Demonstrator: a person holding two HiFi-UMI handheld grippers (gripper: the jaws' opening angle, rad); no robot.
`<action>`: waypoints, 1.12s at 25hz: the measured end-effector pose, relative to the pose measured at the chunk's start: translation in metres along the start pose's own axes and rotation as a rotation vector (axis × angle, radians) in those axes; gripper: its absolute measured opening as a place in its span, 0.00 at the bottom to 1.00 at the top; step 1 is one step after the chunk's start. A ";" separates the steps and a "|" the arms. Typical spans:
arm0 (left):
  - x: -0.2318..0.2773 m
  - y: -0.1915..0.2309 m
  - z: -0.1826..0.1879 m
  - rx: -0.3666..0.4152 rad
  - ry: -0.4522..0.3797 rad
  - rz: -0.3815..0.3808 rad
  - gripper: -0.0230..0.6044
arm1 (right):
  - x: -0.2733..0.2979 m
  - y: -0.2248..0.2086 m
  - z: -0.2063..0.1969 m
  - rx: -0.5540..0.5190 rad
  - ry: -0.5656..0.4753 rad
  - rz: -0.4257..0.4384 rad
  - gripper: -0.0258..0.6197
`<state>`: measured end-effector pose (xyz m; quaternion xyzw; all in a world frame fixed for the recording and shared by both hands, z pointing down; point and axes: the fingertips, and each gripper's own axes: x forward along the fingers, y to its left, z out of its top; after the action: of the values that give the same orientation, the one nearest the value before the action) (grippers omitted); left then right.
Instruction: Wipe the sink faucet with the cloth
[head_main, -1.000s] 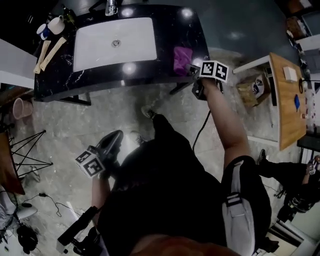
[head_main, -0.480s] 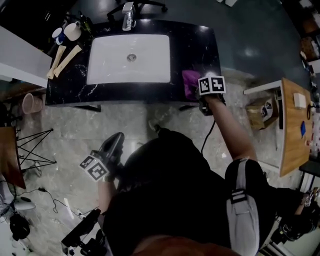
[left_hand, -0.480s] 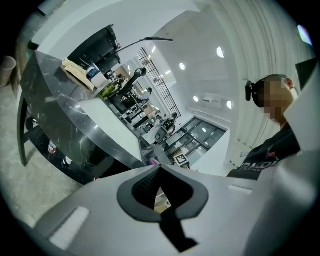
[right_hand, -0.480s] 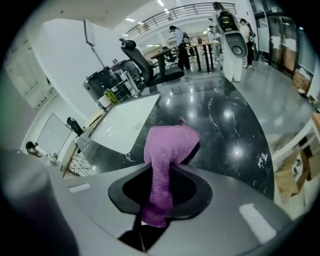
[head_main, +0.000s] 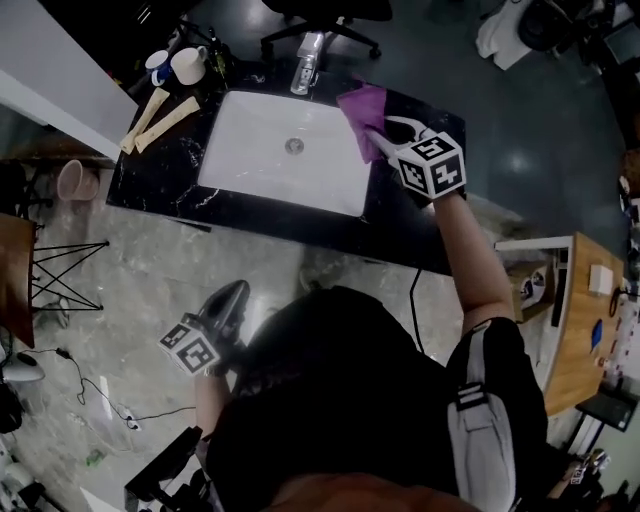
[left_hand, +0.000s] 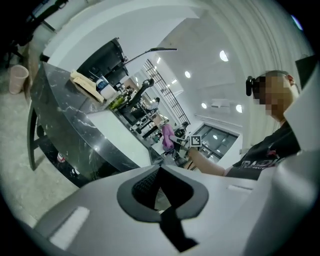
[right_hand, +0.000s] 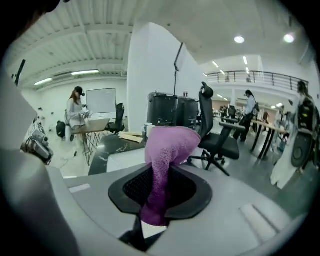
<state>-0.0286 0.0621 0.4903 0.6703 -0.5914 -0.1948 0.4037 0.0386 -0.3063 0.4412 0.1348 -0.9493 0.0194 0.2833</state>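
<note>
- While I watch from overhead, my right gripper (head_main: 388, 135) is clamped on the purple cloth (head_main: 362, 105); its jaws have just been closing with the cloth between them.
- Cloth: over the far right corner of the white sink (head_main: 255, 150), near the faucet (head_main: 305, 62) and at four o'clock from it; whether they touch, I cannot tell.
- My left gripper (head_main: 230, 297): jaws pressed together, nothing between them, at seven o'clock off the black counter (head_main: 400, 215).

Black shirt (head_main: 330, 400), grey-striped sleeve (head_main: 480, 430); left gripper (head_main: 232, 292), right gripper (head_main: 378, 135): black-white marker cubes.
</note>
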 end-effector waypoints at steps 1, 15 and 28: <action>-0.003 0.003 0.003 -0.004 -0.020 0.026 0.02 | 0.012 -0.006 0.020 -0.053 -0.014 0.005 0.18; -0.058 0.022 -0.006 -0.161 -0.254 0.377 0.02 | 0.191 -0.052 0.119 -0.361 0.167 0.246 0.18; -0.046 0.021 -0.011 -0.166 -0.248 0.379 0.02 | 0.227 -0.135 0.130 -0.189 0.194 0.026 0.16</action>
<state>-0.0444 0.1096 0.5031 0.4829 -0.7337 -0.2441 0.4109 -0.1774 -0.5065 0.4503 0.0928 -0.9167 -0.0538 0.3849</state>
